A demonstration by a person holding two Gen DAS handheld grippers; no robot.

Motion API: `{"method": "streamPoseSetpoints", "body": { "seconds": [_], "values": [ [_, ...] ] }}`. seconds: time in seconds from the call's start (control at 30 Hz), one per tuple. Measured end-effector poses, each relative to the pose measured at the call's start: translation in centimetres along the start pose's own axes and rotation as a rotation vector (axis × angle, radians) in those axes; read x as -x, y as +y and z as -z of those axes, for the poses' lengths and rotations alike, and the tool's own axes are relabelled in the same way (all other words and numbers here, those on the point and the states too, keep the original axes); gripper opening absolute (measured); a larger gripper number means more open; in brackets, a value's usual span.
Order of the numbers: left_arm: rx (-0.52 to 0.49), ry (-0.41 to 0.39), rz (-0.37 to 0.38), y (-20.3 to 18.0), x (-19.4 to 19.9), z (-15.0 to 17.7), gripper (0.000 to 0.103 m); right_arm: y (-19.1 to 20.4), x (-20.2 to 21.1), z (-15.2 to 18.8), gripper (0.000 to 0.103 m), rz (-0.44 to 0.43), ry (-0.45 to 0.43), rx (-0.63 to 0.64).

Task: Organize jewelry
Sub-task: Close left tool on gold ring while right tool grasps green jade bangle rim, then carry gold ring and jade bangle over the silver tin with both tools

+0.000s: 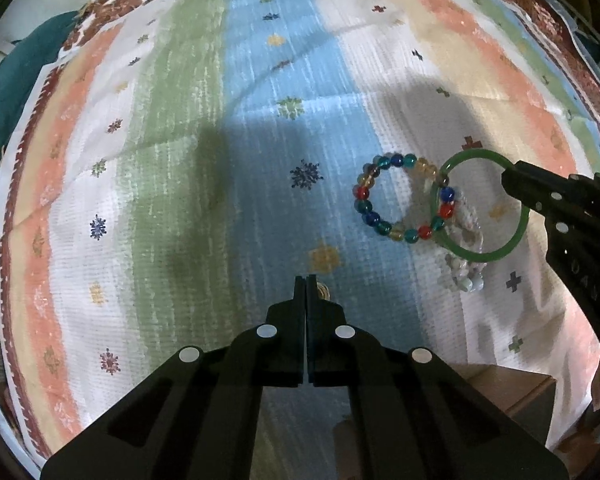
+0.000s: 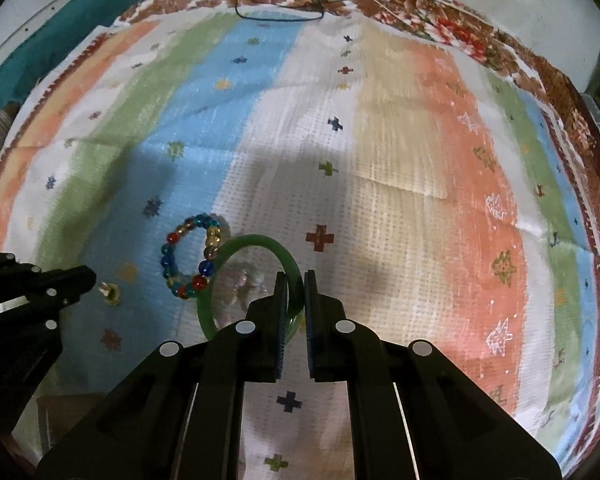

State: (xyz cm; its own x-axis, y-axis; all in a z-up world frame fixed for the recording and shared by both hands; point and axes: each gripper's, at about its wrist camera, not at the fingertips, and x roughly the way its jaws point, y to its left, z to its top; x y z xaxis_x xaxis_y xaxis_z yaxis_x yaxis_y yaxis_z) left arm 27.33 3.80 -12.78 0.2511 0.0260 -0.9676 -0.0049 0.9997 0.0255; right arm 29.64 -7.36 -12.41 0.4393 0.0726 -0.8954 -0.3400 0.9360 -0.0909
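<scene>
The green bangle (image 1: pixel 480 208) overlaps the multicoloured bead bracelet (image 1: pixel 396 198) and a pale beaded piece (image 1: pixel 466 272); a small gold item (image 2: pixel 110 293) lies apart.

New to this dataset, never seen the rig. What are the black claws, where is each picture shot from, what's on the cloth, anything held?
No robot: a person holds a two-finger gripper in each hand, each with a fisheye camera looking along its fingers. One picture is from the left gripper, shut and apparently holding nothing; the other from the right gripper. On the striped cloth lie a multicoloured bead bracelet, a pale bracelet and a small gold piece. The right gripper's fingers are closed on the green bangle, which overlaps the bead bracelet.
</scene>
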Motion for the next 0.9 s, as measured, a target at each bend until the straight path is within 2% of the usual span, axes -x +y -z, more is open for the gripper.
{"method": "streamPoseSetpoints", "body": {
  "seconds": [0.17,0.23,0.27,0.3,0.43,0.73,0.77,0.8,0.83,0.9],
  "values": [
    [0.027,0.012,0.02,0.8,-0.3,-0.2,0.003,0.6,0.3,-0.1,0.009,-0.006,-0.007,0.012],
    [0.04,0.025,0.034,1.0,-0.5,-0.1,0.014,0.7,0.2,0.0,0.009,-0.005,-0.004,0.013],
    [0.041,0.028,0.038,1.1,-0.6,-0.1,0.029,0.6,0.2,0.1,0.009,-0.004,-0.002,0.014],
    [0.041,0.027,0.04,1.1,-0.7,-0.1,0.037,0.7,0.2,0.1,0.009,-0.003,0.0,0.015],
    [0.05,0.035,0.056,1.2,-1.3,0.1,0.037,0.6,0.1,0.0,0.009,-0.007,0.002,0.012],
    [0.003,0.053,0.025,0.3,-3.3,0.6,0.037,1.0,-0.2,0.1,0.009,-0.023,0.012,0.021],
    [-0.013,0.05,0.022,0.2,-3.4,0.7,0.034,1.1,-0.2,0.1,0.009,-0.024,0.012,0.023],
    [-0.034,0.045,0.016,0.0,-3.5,0.8,0.023,1.1,-0.2,0.1,0.009,-0.024,0.012,0.023],
    [-0.048,0.044,0.01,-0.1,-3.5,0.8,0.018,1.2,-0.2,0.1,0.009,-0.024,0.013,0.025],
    [-0.052,0.046,0.007,-0.4,-3.4,0.8,0.018,1.3,-0.2,0.2,0.009,-0.026,0.014,0.029]
  ]
}}
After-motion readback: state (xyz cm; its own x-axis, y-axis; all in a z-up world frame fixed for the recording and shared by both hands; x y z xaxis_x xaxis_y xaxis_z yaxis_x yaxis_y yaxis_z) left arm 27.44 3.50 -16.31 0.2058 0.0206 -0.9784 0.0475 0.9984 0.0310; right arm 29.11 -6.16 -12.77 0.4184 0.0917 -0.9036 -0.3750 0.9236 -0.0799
